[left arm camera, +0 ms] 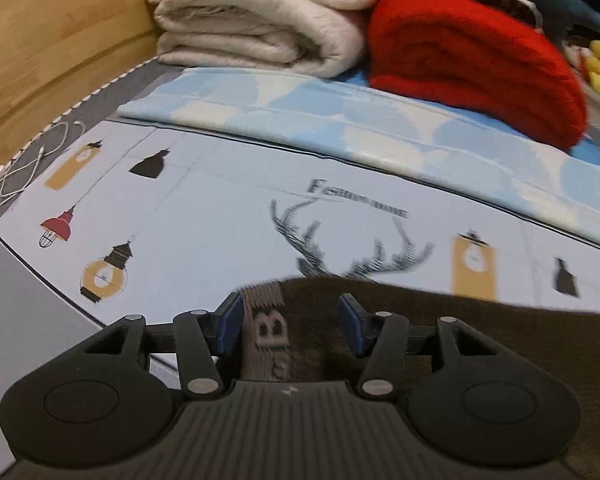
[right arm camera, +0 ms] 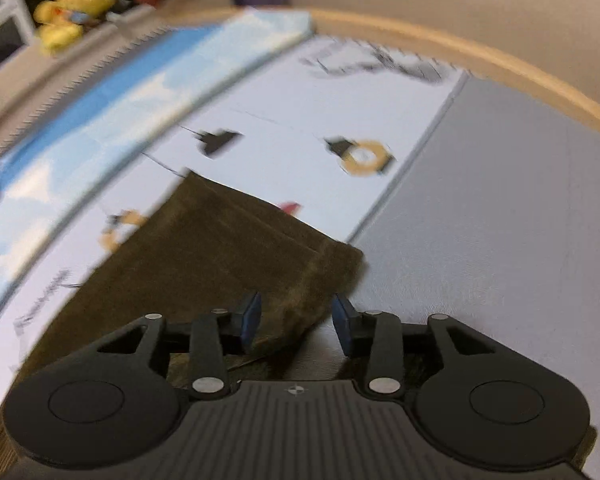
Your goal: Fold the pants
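Note:
Dark olive-brown pants [left arm camera: 480, 340] lie on a bed sheet printed with lamps and antlers [left arm camera: 204, 208]. In the left wrist view my left gripper [left arm camera: 291, 322] is open, its blue pads on either side of the lettered waistband [left arm camera: 266, 328] at the pants' top edge. In the right wrist view my right gripper [right arm camera: 296, 322] is open just above the pants [right arm camera: 204, 248], near a folded leg end with a hem [right arm camera: 332, 264]. Neither gripper clamps the cloth. The right view is motion-blurred.
Folded cream blankets [left arm camera: 260, 12] and a red blanket [left arm camera: 476, 60] are stacked at the bed's far end on a blue-white quilt [left arm camera: 340, 128]. A white cable [left arm camera: 24, 172] lies by the wooden bed frame [left arm camera: 40, 48]. A grey sheet area [right arm camera: 500, 220] and yellow plush toy [right arm camera: 72, 8] lie beyond.

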Demonstrator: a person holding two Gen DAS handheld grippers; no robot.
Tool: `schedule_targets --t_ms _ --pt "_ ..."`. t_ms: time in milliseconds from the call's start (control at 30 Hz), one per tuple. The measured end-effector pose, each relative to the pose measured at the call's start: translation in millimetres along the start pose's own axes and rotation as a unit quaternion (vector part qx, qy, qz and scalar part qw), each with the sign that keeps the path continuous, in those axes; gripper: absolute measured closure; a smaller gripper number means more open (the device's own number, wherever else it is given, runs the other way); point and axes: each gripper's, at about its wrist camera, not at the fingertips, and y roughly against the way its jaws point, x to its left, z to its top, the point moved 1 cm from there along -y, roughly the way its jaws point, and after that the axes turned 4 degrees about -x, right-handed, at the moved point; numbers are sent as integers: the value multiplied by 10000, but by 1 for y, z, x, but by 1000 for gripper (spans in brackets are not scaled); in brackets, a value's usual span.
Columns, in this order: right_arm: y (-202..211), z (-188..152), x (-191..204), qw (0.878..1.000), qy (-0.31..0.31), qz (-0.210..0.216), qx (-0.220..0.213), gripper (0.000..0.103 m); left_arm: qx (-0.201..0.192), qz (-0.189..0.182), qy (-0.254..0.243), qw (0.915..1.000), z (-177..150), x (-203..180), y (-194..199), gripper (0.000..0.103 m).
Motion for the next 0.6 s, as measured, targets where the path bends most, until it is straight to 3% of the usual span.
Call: schedule_targets --t_ms 200,300,467,567,600 --pt "50 -4 -12 9965 483 669 -147 59 297 -272 185 9990 -16 18 52 48" --pt "61 -9 -32 9941 710 822 57 59 381 -569 231 9974 -26 40 84 55" --pt "66 -17 -79 9885 1124 929 404 59 573 -841 76 9948 -71 71 110 55" --pt "60 -22 -112 9853 1380 819 578 57 1275 -808 -279 9881 -113 83 95 55" --pt "56 -23 -123 9851 1403 747 650 55 1340 -762 -449 9870 -120 88 92 55"
